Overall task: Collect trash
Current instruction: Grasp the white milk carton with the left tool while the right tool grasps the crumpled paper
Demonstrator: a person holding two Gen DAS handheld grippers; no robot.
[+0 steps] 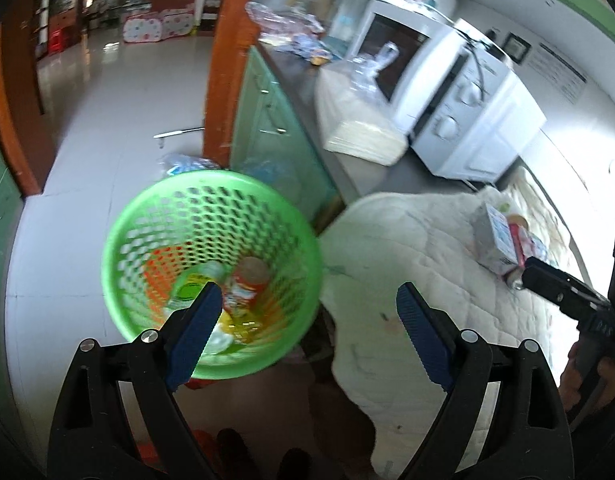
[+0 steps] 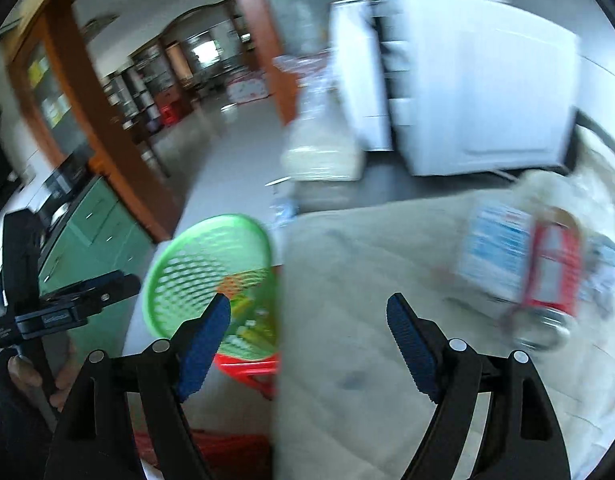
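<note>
Right now I am holding my left gripper [image 1: 309, 298] above the near edge of the green basket [image 1: 147, 216], its jaws spread wide with nothing between them. The basket is standing on the floor, just left of the cloth-covered tabletop [image 1: 387, 248], and is already carrying trash: an orange-and-white cup [image 1: 247, 280] and some yellow and green wrappers [image 1: 195, 284]. My right gripper [image 2: 309, 308] is hanging over the tabletop's left edge, its jaws released and empty too. Further right on the cloth, a white-and-blue carton [image 2: 495, 248] and a red can [image 2: 551, 268] are lying side by side, touching, blurred by motion. On the far side, a white microwave [image 1: 459, 112] is sitting on the counter beside a stack of pale cloths [image 1: 363, 136].
</note>
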